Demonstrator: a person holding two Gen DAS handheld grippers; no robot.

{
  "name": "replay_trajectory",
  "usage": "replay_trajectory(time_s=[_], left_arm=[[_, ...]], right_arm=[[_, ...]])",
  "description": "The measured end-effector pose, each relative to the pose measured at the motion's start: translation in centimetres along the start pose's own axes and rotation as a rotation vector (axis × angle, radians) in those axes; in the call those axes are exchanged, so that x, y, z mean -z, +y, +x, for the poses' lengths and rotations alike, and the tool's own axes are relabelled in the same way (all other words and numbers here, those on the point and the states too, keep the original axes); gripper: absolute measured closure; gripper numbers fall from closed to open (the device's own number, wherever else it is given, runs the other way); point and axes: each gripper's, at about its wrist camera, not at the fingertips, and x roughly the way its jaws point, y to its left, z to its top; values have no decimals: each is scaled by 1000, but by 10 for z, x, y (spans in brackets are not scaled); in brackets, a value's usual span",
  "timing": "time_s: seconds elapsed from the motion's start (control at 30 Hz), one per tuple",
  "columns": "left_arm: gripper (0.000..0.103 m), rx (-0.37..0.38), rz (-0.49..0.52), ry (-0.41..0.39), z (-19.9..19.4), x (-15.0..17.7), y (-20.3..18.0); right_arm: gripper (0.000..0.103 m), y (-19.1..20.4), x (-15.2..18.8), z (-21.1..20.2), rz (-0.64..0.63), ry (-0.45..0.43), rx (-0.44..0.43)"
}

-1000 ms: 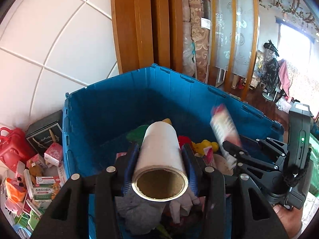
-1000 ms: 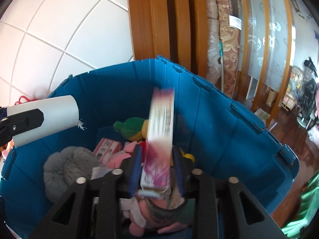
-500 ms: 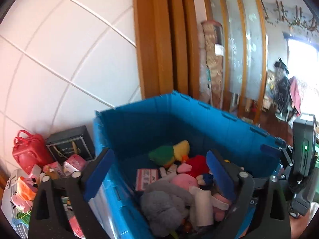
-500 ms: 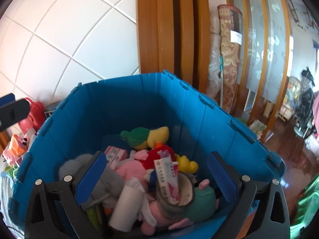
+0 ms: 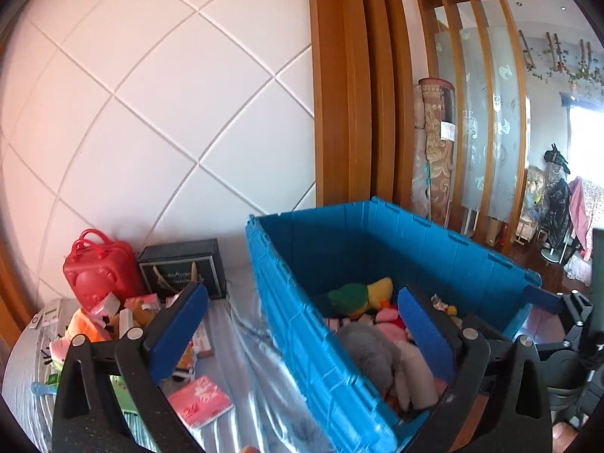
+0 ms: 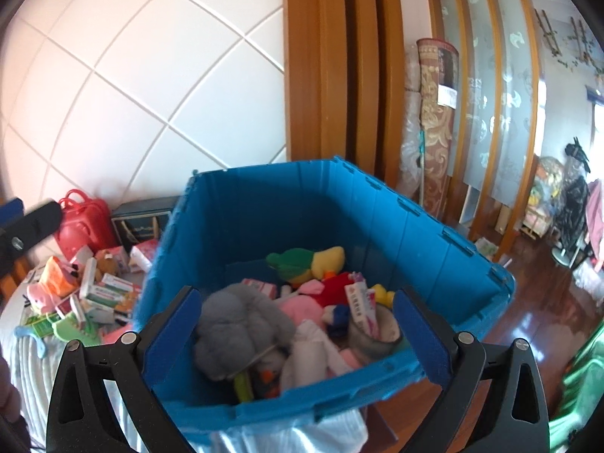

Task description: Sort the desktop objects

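Observation:
A big blue crate (image 5: pixel 302 302) (image 6: pixel 377 211) holds soft toys, a white roll (image 6: pixel 302 355) and a pink-and-white box (image 6: pixel 360 304) leaning in a grey cup. My left gripper (image 5: pixel 302 324) is open and empty, straddling the crate's left wall from above. My right gripper (image 6: pixel 294 324) is open and empty, above the crate's near rim. A heap of small boxes and packets (image 6: pixel 94 290) (image 5: pixel 113 313) lies on the table left of the crate.
A red toy case (image 5: pixel 96 268) and a black box (image 5: pixel 185 268) stand against the white tiled wall behind the heap. A pink packet (image 5: pixel 200 400) lies near the table's front. Wooden floor and a rolled carpet (image 6: pixel 438 113) are to the right.
Both grippers opened and let go: the white roll and the pink-and-white box dropped into the crate. Both grippers then pulled back and swung left.

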Motion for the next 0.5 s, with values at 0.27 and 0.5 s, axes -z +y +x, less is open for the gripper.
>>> replay_trajectory(time_s=[0.27, 0.5], left_arm=[[1, 23, -54, 24, -29, 23, 29], [1, -18, -33, 50, -40, 37, 30]], right_arm=[[0, 33, 11, -35, -31, -16, 46], [0, 39, 19, -50, -59, -20, 87]])
